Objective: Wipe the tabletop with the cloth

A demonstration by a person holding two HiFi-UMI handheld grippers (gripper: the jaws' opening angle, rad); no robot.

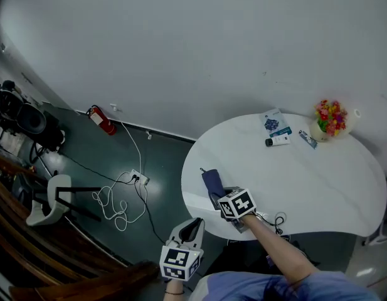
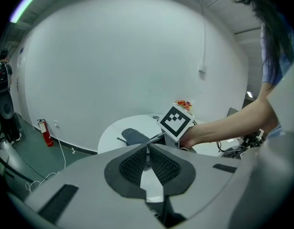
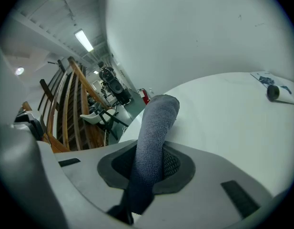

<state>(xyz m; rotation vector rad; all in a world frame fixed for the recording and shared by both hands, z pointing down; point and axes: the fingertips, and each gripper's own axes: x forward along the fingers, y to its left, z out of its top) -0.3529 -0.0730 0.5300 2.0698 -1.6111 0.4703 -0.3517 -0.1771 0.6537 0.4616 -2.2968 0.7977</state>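
A dark blue cloth (image 1: pixel 211 181) lies on the left part of the round white table (image 1: pixel 318 180), and one end of it runs back into my right gripper (image 1: pixel 221 194). In the right gripper view the cloth (image 3: pixel 156 123) sits pinched between the jaws and droops forward onto the tabletop (image 3: pixel 232 123). My left gripper (image 1: pixel 191 226) hangs off the table's near-left edge, over the floor, jaws shut with nothing between them. From the left gripper view (image 2: pixel 147 150) the cloth (image 2: pixel 133 136) and the right gripper's marker cube (image 2: pixel 176 120) show ahead.
At the table's far side stand a flower vase (image 1: pixel 330 119), a booklet (image 1: pixel 274 123), a small tube (image 1: pixel 278 141) and a blue pen-like item (image 1: pixel 308 139). Cables (image 1: pixel 275 220) lie at the near edge. On the floor are a fire extinguisher (image 1: pixel 103 120), a power strip (image 1: pixel 138 178) and a white chair (image 1: pixel 50 199).
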